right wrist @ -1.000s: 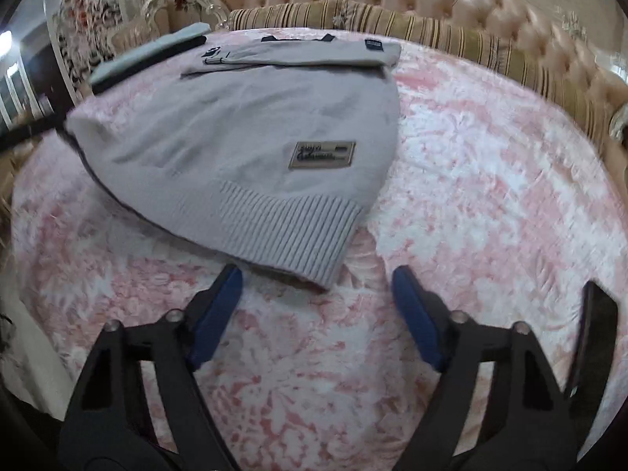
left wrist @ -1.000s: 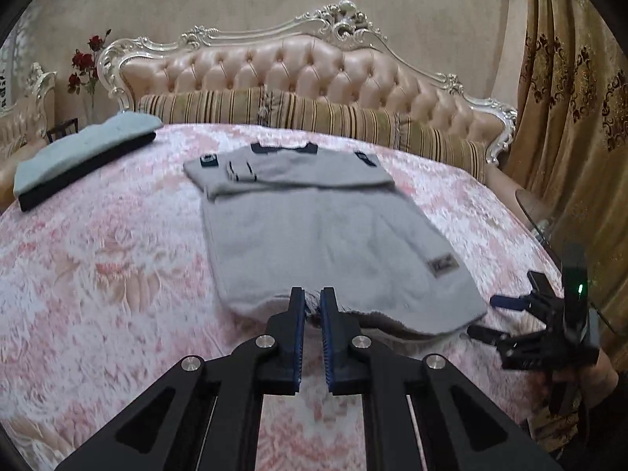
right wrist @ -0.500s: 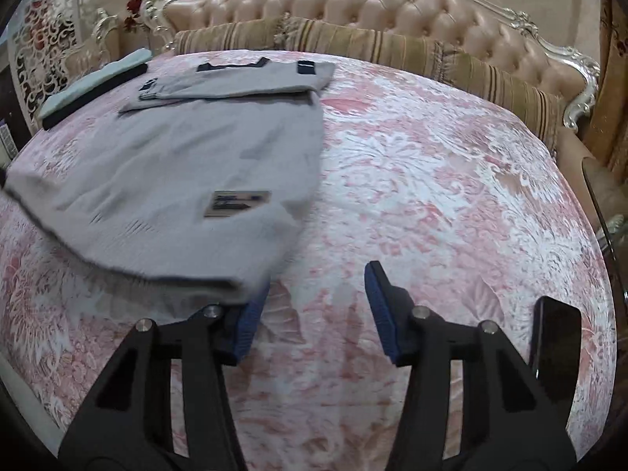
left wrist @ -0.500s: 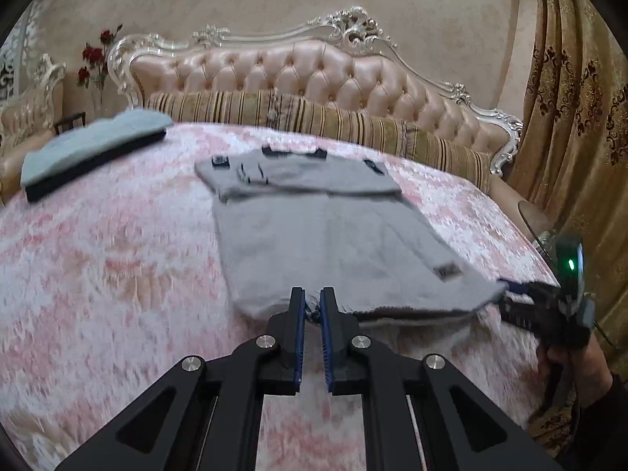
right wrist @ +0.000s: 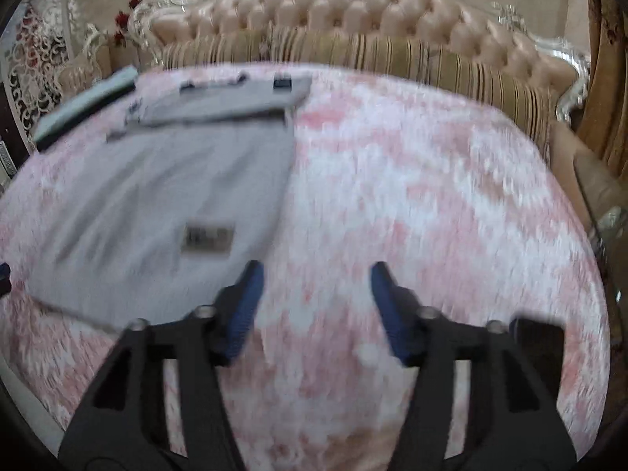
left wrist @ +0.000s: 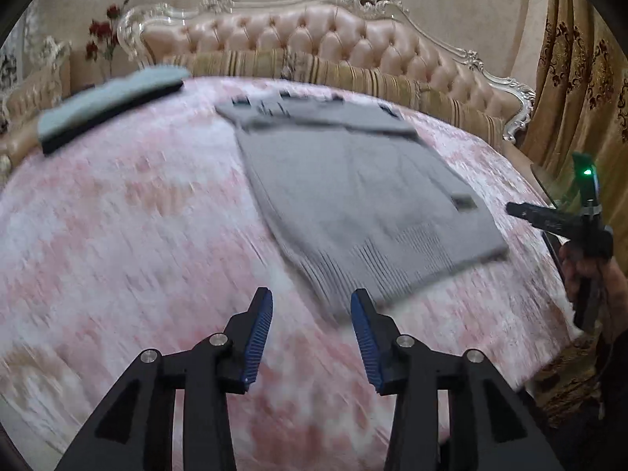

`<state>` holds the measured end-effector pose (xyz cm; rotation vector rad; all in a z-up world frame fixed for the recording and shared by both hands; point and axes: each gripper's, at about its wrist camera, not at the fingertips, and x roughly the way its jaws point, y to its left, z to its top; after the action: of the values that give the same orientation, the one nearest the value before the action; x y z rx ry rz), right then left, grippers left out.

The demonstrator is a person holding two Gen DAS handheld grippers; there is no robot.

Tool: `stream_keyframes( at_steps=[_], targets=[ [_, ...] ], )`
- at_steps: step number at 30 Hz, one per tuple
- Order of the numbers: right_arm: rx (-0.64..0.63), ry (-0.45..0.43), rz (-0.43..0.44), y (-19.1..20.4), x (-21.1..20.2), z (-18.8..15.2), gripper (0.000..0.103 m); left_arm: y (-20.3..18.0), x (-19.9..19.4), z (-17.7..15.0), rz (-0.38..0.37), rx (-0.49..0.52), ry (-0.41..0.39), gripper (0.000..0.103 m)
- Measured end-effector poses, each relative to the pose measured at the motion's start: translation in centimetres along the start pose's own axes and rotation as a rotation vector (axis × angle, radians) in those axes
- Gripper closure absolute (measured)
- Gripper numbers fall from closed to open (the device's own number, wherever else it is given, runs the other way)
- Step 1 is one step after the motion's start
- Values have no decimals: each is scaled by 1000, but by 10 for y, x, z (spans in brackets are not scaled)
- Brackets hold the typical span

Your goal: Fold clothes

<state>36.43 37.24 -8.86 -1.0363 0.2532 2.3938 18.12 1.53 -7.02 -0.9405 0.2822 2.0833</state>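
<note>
Left wrist view: the left gripper (left wrist: 312, 310) hovers over the pink floral bedspread (left wrist: 129, 227) with its jaws apart, having just opened; nothing lies between the blue pads, and the ribbed hem of the grey sweater (left wrist: 353, 192) sits just beyond the fingertips. The sweater lies flat, sleeves folded across near the collar, its patch near the right edge. A folded light-blue garment (left wrist: 110, 106) rests far left near the striped bolster (left wrist: 353, 74). At the right edge a hand holds the right gripper (left wrist: 549, 219). Right wrist view: the right gripper (right wrist: 314, 282) has just widened and grips nothing, bare bedspread (right wrist: 412, 180) between its pads; the sweater (right wrist: 176, 180) lies left, passing under the left finger.
</note>
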Motion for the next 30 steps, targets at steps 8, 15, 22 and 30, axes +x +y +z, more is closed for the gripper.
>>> stream_keyframes(
  at_steps=[8, 15, 22, 30],
  targets=[
    [-59, 13, 23, 27, 76, 103, 35, 45, 118, 132, 80, 16, 29, 62],
    [-15, 80, 27, 21, 136, 142, 35, 62, 187, 162, 110, 50, 110, 72],
    [-13, 81, -12, 11, 151, 149, 35, 71, 211, 166, 82, 28, 136, 80],
    [-24, 87, -41, 6, 159, 141, 35, 80, 204, 165, 49, -28, 116, 94]
  ],
)
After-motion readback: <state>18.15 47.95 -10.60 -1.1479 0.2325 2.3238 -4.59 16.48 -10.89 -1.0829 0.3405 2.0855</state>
